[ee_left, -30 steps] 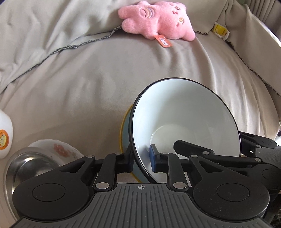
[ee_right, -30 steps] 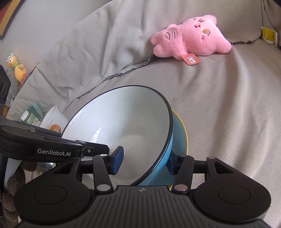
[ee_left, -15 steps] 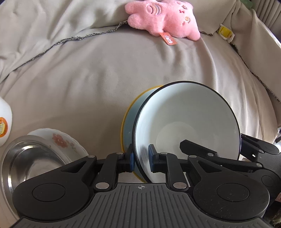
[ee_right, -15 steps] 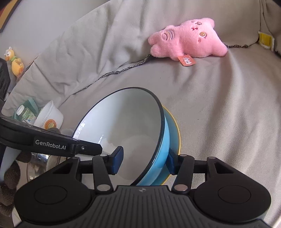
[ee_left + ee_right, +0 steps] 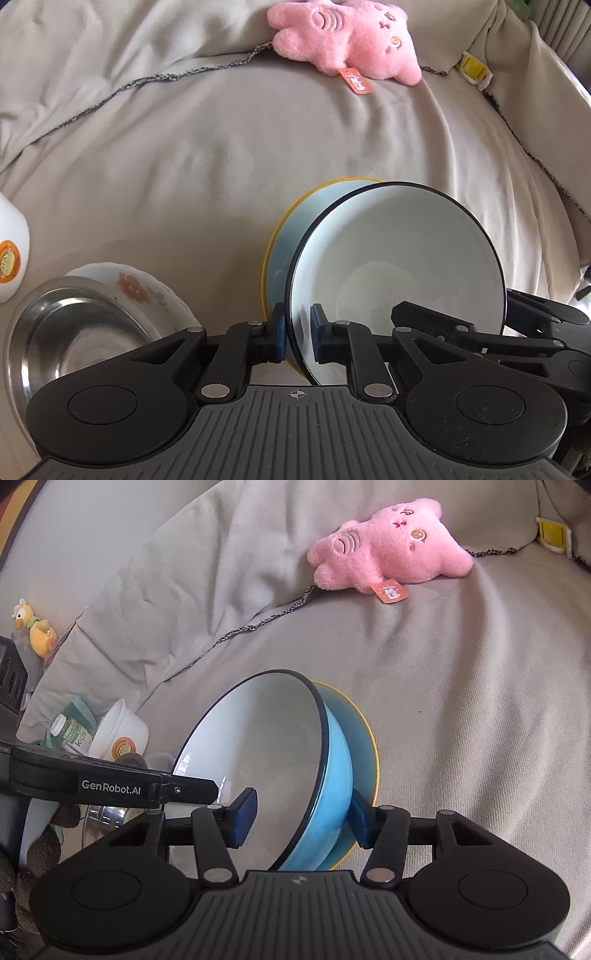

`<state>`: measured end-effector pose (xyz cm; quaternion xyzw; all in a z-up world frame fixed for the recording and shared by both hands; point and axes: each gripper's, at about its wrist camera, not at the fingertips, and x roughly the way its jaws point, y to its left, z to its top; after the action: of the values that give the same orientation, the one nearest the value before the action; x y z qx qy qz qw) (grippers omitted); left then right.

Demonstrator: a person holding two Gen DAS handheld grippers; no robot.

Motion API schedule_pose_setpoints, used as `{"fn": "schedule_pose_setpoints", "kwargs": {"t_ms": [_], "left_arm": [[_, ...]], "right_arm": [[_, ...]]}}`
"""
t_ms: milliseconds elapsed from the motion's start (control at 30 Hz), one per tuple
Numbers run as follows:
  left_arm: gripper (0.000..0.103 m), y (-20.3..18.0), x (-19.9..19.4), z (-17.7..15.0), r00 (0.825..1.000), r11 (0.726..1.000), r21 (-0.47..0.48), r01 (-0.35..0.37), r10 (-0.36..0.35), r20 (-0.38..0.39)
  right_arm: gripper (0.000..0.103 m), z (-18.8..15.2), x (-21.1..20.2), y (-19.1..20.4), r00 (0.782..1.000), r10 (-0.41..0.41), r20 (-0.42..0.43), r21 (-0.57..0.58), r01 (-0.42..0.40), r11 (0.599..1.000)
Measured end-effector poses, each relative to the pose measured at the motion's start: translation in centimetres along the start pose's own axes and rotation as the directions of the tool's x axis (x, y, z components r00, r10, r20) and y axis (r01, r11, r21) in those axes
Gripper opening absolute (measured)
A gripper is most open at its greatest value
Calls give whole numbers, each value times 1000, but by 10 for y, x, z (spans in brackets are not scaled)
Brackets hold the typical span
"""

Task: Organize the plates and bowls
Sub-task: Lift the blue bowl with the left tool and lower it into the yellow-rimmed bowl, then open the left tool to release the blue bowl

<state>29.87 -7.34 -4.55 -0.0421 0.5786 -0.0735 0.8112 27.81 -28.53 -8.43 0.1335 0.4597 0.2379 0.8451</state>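
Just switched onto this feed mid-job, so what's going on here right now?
Both grippers are on the same blue bowl, tipped on its side on the grey sofa cover. The left gripper straddles one side of its rim, the right gripper the other. The bowl sits nested against a yellow-rimmed plate. A steel bowl rests inside a floral bowl nearby.

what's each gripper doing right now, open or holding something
left gripper: shut on the blue bowl rim.
right gripper: jaws straddle the same bowl's wall; contact cannot be told.
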Motion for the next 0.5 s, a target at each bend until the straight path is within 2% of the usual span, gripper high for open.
{"fn": "schedule_pose_setpoints", "kwargs": {"t_ms": [167, 333, 500], "left_arm": [[16, 3, -3, -2, 1000, 1000, 3, -3, 3, 9], [16, 7, -2, 1, 1000, 1000, -26, -9, 10, 29], [16, 15, -4, 0, 999, 998, -61, 26, -23, 49]], "right_arm": [[53, 1, 0, 6, 1000, -27, -12, -20, 27, 999], [54, 16, 13, 6, 998, -56, -19, -22, 55, 998], [55, 23, 21, 12, 995, -86, -39, -65, 84, 994]]}}
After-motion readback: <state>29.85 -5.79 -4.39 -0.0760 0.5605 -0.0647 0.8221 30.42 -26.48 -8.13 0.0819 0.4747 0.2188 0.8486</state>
